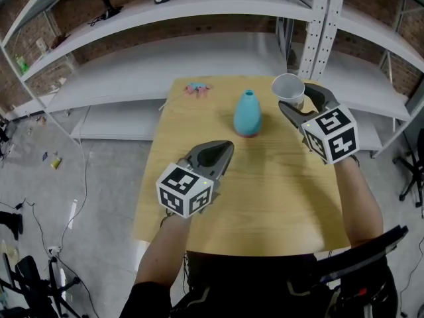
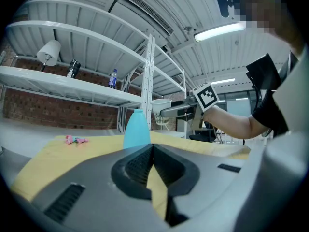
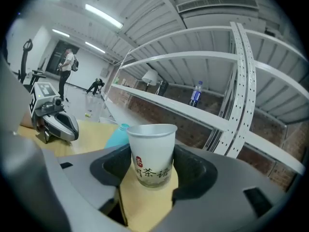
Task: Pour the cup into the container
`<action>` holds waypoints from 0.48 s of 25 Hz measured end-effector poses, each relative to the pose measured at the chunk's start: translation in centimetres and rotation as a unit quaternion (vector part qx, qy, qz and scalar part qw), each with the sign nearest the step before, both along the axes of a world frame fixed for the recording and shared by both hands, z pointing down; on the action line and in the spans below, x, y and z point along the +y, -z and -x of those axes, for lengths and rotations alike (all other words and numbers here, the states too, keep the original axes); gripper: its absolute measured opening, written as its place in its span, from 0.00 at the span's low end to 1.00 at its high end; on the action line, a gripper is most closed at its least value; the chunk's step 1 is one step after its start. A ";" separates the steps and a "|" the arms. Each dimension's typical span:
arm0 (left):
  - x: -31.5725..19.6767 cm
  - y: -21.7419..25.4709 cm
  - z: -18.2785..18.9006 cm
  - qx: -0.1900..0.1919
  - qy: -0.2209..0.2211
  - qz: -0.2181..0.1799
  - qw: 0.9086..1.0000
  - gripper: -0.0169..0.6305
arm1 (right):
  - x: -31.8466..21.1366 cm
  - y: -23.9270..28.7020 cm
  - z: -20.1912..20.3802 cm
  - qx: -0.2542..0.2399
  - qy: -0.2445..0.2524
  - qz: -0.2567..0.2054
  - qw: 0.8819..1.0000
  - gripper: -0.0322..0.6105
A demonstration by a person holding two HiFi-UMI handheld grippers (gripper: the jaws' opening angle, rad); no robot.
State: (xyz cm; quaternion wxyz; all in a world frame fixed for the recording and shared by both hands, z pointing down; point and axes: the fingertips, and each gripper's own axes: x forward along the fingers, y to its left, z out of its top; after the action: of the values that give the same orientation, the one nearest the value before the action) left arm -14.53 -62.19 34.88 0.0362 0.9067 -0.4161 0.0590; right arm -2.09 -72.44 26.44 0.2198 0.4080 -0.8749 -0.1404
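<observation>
In the head view, my right tongs [image 1: 296,102] at the upper right are clamped on the white paper cup [image 1: 289,87]. It is upright, with its mouth facing up. The blue container [image 1: 248,113] stands on the wooden table [image 1: 265,197] just left of the cup and apart from it. My left tongs [image 1: 224,152] sit lower, left of centre, below the container and clear of it. Bare tabletop lies between both tongs. The table's far edge runs close behind the container, and a white shelf post [image 1: 317,38] rises right behind the cup.

In the left gripper view, my left jaws meet at the tips with nothing between them. This side-on view shows that the cup is off the table, about level with the container's top and to its right, not over it. A small pink thing [image 2: 75,139] lies at the table's left edge.

In the right gripper view, the pads press on the cup's sides. The cup's wall carries red and dark print. The container's top peeks out left of the cup. I cannot tell what the cup holds.
</observation>
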 end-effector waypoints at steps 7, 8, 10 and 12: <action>0.0 0.0 0.0 0.000 0.000 0.000 1.000 0.02 | 0.0 1.2 2.2 0.099 0.003 -0.061 0.993 0.48; 0.0 0.0 0.0 0.000 0.000 -0.001 1.000 0.02 | 0.0 1.3 2.4 0.114 0.002 -0.070 0.991 0.48; 0.1 0.0 0.0 0.001 0.000 -0.001 1.000 0.02 | -0.1 1.5 2.8 0.138 0.000 -0.086 0.987 0.48; 0.0 0.0 0.0 0.001 0.000 -0.001 1.000 0.02 | -0.3 1.7 3.2 0.157 -0.001 -0.099 0.983 0.48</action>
State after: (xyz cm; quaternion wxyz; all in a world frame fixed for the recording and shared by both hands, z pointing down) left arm -14.55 -62.18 34.88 0.0352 0.9069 -0.4159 0.0577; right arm -5.27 -72.72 24.75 0.3128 0.4012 -0.8110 -0.2888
